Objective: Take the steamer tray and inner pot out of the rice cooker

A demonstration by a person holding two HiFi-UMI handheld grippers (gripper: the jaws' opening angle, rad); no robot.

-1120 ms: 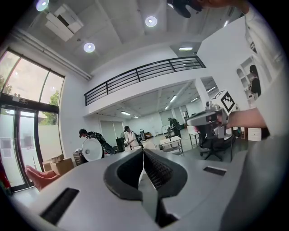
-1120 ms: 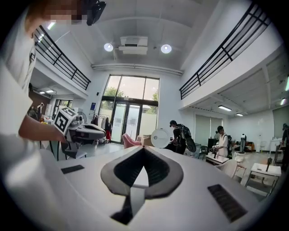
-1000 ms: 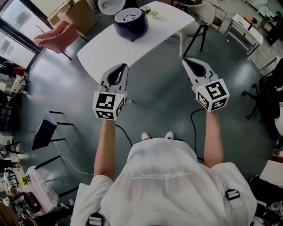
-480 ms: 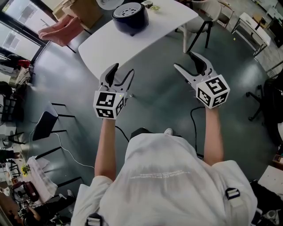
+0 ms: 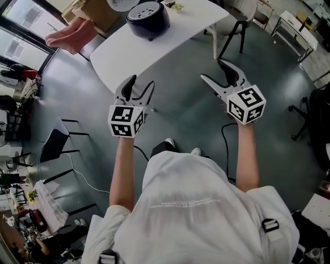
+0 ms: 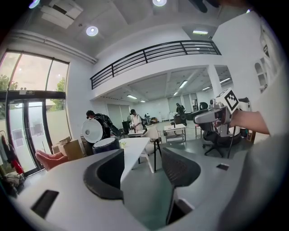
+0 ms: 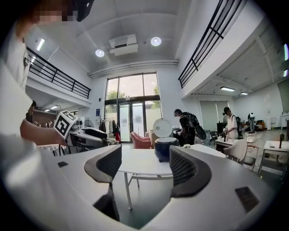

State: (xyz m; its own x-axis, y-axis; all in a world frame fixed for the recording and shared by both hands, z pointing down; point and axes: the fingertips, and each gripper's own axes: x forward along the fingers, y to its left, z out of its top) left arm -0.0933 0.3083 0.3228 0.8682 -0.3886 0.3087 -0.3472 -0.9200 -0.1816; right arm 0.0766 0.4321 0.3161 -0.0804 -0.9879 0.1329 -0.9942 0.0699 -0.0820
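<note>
The dark blue rice cooker (image 5: 148, 18) stands at the far end of a white table (image 5: 154, 49) with its white lid (image 5: 121, 4) raised. A pale perforated tray shows in its top. Both grippers hang in the air well short of the table. My left gripper (image 5: 140, 86) is open, its jaws have just been opening, and nothing is between them. My right gripper (image 5: 214, 72) is likewise open and empty, its jaws also just opened. The left gripper view shows the cooker (image 6: 104, 145) far beyond the left gripper (image 6: 142, 167); the right gripper view shows the cooker (image 7: 165, 148) beyond the right gripper (image 7: 146, 164).
A pink armchair (image 5: 69, 36) and cardboard boxes (image 5: 95, 13) stand left of the table. A chair (image 5: 234, 23) sits at its right end. A black cable (image 5: 224, 139) runs over the grey floor. People (image 7: 185, 126) stand behind the table.
Both grippers' jaws went from shut to wide open. The table and cooker have shifted up in the head view, and a foot has stepped forward.
</note>
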